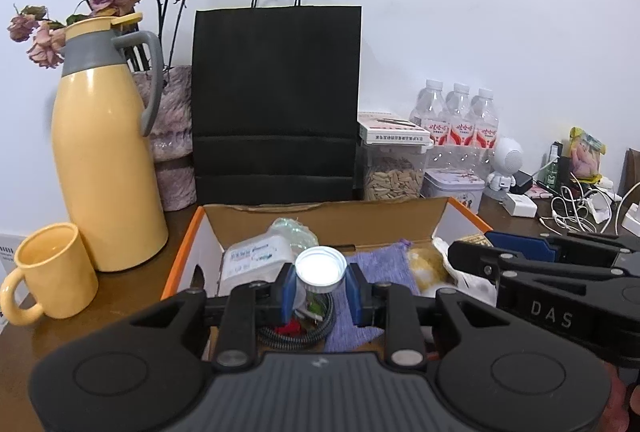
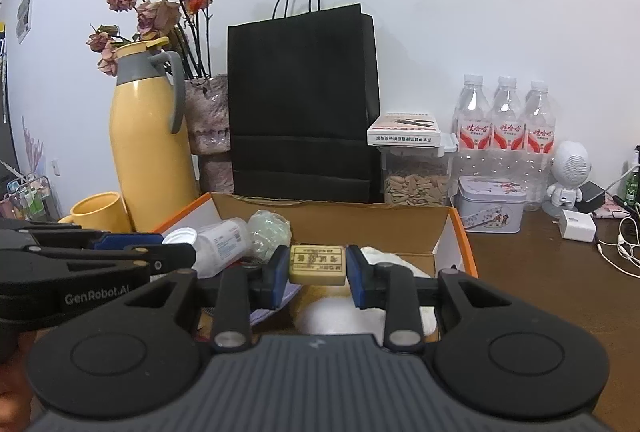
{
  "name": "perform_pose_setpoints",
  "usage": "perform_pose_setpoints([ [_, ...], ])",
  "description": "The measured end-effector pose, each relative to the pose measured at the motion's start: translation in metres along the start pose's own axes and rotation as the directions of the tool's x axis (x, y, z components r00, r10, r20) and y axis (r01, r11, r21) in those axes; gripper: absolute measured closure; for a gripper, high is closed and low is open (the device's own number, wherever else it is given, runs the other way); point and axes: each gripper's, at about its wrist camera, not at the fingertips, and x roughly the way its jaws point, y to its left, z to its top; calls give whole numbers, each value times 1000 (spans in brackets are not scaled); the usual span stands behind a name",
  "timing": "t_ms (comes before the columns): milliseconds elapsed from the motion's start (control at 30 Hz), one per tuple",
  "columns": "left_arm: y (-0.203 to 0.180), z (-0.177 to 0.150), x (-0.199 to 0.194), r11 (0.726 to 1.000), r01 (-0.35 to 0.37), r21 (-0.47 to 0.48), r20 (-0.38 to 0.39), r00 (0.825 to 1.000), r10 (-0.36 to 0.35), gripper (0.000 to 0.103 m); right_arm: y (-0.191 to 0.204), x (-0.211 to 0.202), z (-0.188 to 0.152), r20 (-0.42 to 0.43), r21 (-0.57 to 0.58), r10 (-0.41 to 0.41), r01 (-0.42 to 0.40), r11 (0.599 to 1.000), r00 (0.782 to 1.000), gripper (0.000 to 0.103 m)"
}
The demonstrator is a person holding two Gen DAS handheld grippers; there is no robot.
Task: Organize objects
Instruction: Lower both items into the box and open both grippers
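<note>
sorting is midway: over the cardboard box [image 1: 192,232], left gripper [image 1: 320,288] jaws clamp a white-capped jar [image 1: 320,266], right gripper [image 2: 318,274] jaws clamp a soap bar [image 2: 318,264], cloth and cable remaining inside.

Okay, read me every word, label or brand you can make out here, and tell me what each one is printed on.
"DAS": on the side of the right hand-held gripper.
"GenRobot.AI": on the side of the left hand-held gripper.
Red labels on the three water bottles: Chinese characters, too small to read.
Tan bar held in the right hand-held gripper: embossed characters, seen upside down, unreadable.
White flat box on the seed container: print too blurred.
</note>
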Motion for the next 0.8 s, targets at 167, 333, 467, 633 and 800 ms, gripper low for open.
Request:
perform_pose_setpoints([
  [167, 0, 6, 16, 1000, 0, 9, 0, 1000, 0, 78, -6, 16, 4, 1, 3, -2, 2, 1000, 1000, 72],
  [333, -1, 13, 34, 1000, -3, 22, 0, 1000, 3, 78, -14, 34, 7, -12, -3, 5, -5, 1000, 1000, 72],
  [467, -3, 20, 49, 999, 4, 37, 6, 1000, -4, 78, -20, 45, 9, -12, -12, 3, -4, 1000, 1000, 72],
  [633, -3, 27, 67, 999, 10, 52, 9, 1000, -11, 78, -26, 58, 13, -12, -27, 14, -14, 1000, 1000, 72],
  [800, 1, 30, 79, 999, 13, 50, 0, 1000, -13, 78, -29, 68, 12, -20, -30, 14, -15, 999, 1000, 72],
])
